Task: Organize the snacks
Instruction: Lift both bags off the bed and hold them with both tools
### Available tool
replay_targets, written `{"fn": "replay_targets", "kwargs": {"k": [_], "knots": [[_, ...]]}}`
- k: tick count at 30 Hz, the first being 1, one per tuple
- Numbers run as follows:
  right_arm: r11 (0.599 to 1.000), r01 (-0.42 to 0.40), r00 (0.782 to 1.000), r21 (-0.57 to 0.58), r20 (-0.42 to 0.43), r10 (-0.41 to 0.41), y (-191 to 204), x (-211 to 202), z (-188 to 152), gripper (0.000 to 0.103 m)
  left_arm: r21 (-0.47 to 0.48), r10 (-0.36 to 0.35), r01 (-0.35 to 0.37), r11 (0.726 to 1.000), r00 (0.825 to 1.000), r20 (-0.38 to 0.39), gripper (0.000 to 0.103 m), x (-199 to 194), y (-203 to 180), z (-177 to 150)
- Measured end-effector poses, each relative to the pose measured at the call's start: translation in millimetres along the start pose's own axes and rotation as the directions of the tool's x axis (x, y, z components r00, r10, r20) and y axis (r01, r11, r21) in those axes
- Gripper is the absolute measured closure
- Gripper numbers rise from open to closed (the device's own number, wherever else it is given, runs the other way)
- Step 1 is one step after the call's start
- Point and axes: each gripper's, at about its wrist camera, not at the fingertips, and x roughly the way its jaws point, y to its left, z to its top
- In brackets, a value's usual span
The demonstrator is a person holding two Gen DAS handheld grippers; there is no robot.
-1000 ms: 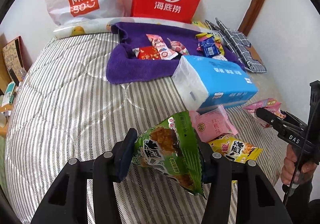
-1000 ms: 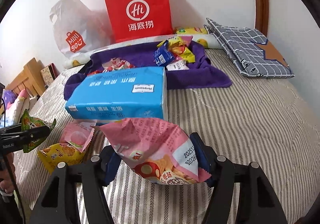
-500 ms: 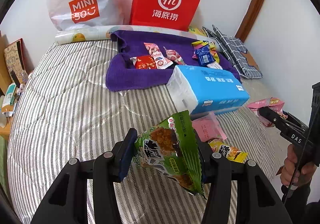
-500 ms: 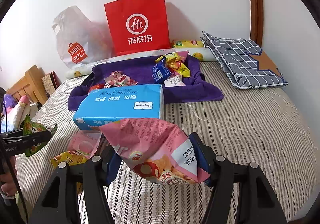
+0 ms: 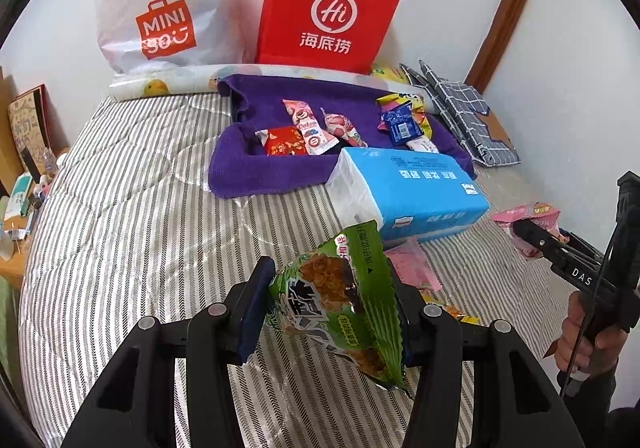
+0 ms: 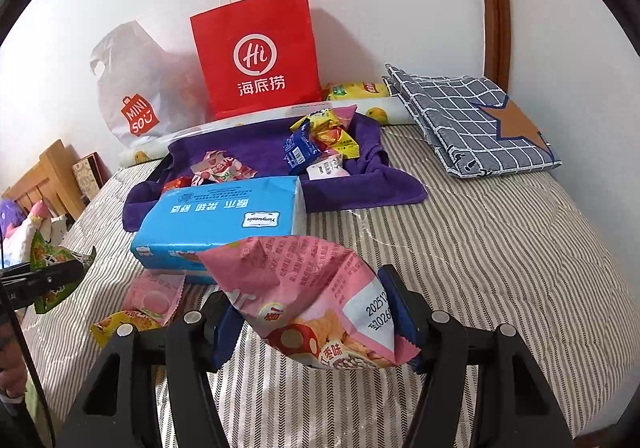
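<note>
- left hand-held gripper (image 5: 332,312) clamps a green snack bag (image 5: 340,304) above the striped bed (image 5: 120,228).
- right hand-held gripper (image 6: 312,316) clamps a pink snack bag (image 6: 312,296) near the blue tissue pack (image 6: 224,219).

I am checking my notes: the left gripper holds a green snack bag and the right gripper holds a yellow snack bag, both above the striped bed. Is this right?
One detail is wrong. The right gripper holds a pink snack bag, not a yellow one, as the right wrist view shows. The left gripper does hold the green snack bag, above the striped bed.
</note>
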Motion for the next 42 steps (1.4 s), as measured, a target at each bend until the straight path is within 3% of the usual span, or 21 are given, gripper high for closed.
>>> {"fn": "replay_targets", "kwargs": {"k": [42], "knots": [[0.999, 0.029, 0.998, -0.025, 0.058, -0.027, 5.3, -12.7, 10.2, 0.042, 0.041, -0.037, 0.036, 0.999, 0.999, 0.032, 0.053, 4.9, -37.8, 22.2]]}}
